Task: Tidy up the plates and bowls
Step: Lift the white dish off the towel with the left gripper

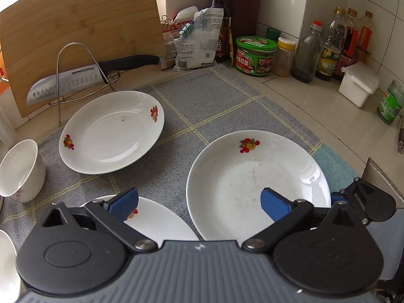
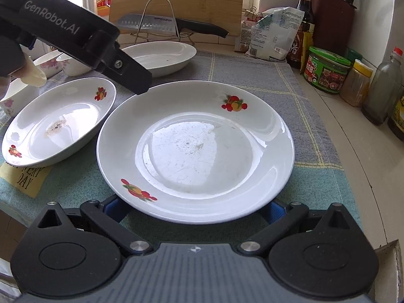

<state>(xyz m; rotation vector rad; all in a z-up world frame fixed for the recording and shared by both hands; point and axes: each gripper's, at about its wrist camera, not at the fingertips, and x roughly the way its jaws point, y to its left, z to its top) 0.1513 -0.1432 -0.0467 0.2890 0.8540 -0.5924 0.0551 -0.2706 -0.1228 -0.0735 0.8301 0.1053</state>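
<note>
Three white plates with fruit prints lie on a grey checked cloth (image 1: 217,106). In the left wrist view my left gripper (image 1: 199,204) hangs open above the gap between the near-left plate (image 1: 161,224) and the big plate (image 1: 242,176); the third plate (image 1: 111,131) lies farther back. In the right wrist view my right gripper (image 2: 194,210) is open at the big plate's (image 2: 194,149) near rim, which hides most of its blue pads (image 2: 115,209). The left gripper (image 2: 137,82) reaches in from the upper left, over the rim of the smaller plate (image 2: 60,126).
White flowered bowls (image 1: 20,171) (image 2: 73,65) stand at the cloth's left side. A knife (image 1: 75,80) rests on a wire rack before a wooden cutting board (image 1: 83,20). Jars, bottles (image 1: 306,55) and a packet line the tiled back wall and right counter. The counter edge is near right.
</note>
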